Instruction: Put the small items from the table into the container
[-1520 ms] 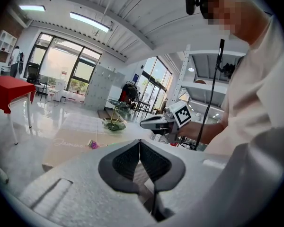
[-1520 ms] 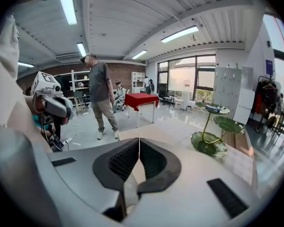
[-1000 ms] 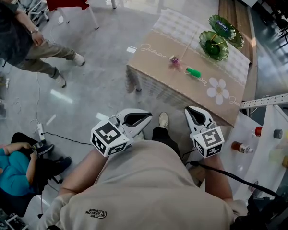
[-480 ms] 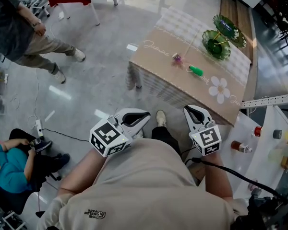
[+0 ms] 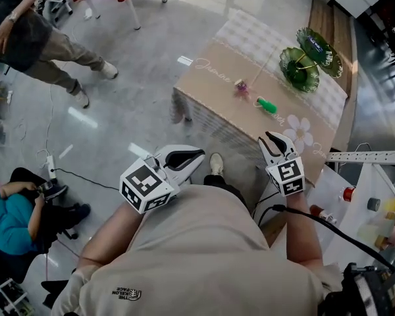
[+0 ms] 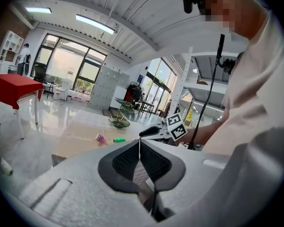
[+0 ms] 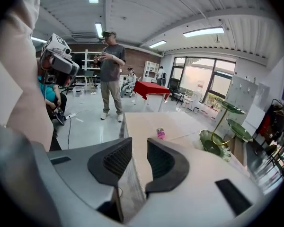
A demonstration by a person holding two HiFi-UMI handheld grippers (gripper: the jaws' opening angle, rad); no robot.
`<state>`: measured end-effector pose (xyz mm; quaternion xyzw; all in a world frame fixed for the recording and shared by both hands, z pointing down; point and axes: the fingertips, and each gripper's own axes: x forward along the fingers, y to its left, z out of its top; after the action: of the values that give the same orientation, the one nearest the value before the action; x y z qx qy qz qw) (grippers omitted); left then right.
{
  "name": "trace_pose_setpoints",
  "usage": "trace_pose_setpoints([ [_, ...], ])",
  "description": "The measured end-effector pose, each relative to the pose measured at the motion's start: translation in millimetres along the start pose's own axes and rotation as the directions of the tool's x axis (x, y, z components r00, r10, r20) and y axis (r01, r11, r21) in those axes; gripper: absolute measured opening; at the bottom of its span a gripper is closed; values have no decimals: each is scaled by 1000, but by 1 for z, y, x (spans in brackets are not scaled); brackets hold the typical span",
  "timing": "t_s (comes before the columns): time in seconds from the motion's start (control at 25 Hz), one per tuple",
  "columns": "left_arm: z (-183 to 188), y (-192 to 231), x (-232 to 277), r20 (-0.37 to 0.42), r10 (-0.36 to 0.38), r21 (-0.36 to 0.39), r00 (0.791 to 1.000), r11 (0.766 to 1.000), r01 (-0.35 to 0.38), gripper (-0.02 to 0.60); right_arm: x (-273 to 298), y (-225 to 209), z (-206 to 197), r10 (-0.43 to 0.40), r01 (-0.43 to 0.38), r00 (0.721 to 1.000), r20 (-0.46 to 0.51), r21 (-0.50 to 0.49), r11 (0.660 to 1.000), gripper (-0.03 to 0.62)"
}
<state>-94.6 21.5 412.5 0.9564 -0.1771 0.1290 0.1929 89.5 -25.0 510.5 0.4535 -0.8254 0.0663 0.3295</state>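
**Head view.** The table (image 5: pixel 210 87) stands ahead of the operator, well apart from both grippers. Two small items lie near each other on its cloth: a pink item (image 5: pixel 241 87) and a green item (image 5: pixel 266 104). The container (image 5: pixel 299 68), a green tiered dish stand, is placed at the far side of the table, beyond both items. The left gripper (image 5: pixel 196 155) is held back near the body. The right gripper (image 5: pixel 274 139) is carried ahead of it and aimed at the table, so it is judged to be the working tool for the first pick.

**Left gripper view.** The jaws of the left gripper (image 6: pixel 139 141) are pressed together with nothing between them. A standby role is inferred. The pink item (image 6: pixel 101 138), green item (image 6: pixel 119 140) and container (image 6: pixel 119 123) are seen far ahead.

**Right gripper view.** The jaws of the right gripper (image 7: pixel 139 145) are opening, and nothing lies between them. This is judged to be preparation for a grasp. The pink item (image 7: pixel 160 134) sits just right of the jaw line, out of reach.
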Motion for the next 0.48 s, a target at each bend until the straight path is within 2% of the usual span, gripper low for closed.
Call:
trace_pose_setpoints([
  [0.24, 15, 12, 30, 3, 35, -20, 999, 999, -35, 8, 32, -56, -27, 13, -15, 998, -60, -21, 1000, 132],
  [0.48, 30, 23, 59, 6, 83, -41, 997, 996, -83, 8, 68, -95, -54, 54, -62, 992, -115, -67, 996, 160],
])
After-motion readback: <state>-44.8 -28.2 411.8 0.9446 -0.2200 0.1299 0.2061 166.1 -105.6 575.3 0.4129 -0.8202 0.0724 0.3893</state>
